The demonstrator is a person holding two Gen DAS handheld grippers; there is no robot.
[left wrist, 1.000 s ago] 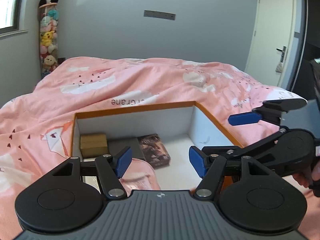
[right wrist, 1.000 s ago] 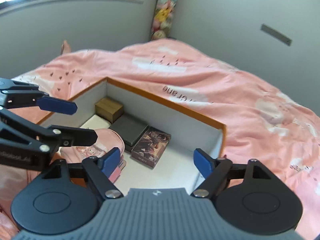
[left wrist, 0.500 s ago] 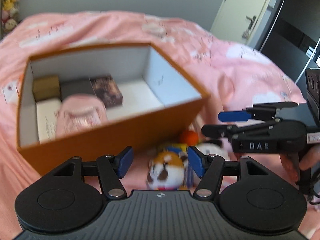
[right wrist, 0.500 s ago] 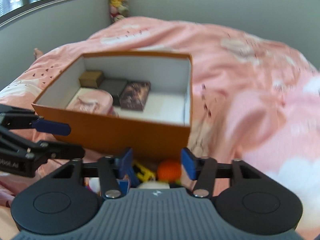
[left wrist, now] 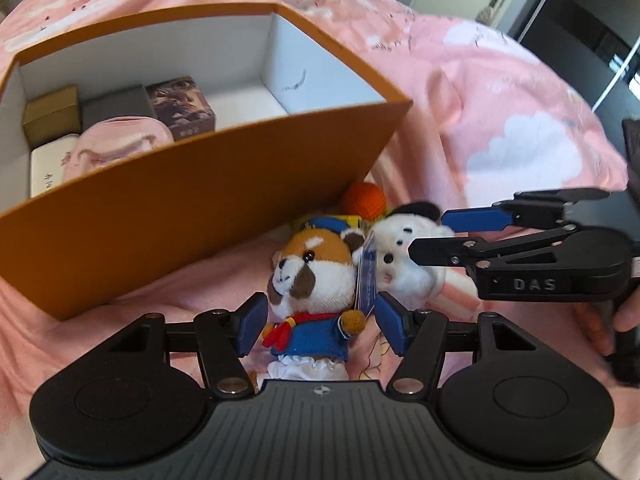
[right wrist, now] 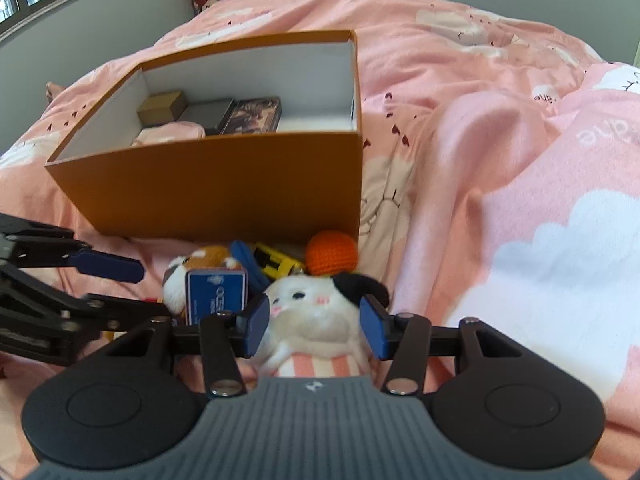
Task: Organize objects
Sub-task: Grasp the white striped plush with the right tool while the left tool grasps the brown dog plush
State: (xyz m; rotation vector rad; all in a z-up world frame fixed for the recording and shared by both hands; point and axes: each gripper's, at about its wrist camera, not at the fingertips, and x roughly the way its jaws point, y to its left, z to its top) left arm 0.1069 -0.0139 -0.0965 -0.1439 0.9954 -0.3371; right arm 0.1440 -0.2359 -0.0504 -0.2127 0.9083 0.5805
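The left claw [left wrist: 320, 322] is spread open around a red-panda plush [left wrist: 312, 272] in a blue outfit, its blue pads flanking the toy's body at 9 and 3 o'clock; whether they touch it cannot be told. The right claw [right wrist: 312, 324] is likewise open around a white plush with a black ear [right wrist: 316, 312] and a pink striped body. Both toys lie side by side on the pink bedspread [right wrist: 500, 128], the white one at 3 o'clock of the panda, with a blue hang tag [right wrist: 216, 290] between them. Just beyond them, at 12 o'clock, sit a yellow toy [right wrist: 276, 262] and an orange crocheted ball [right wrist: 331, 252], close against the near wall of an orange cardboard box [right wrist: 216, 196]. Inside the box, toward its far left corner, are a tan small box [right wrist: 162, 109], a grey case [right wrist: 210, 112], a dark printed box [right wrist: 254, 116] and a pink pouch [right wrist: 172, 133].
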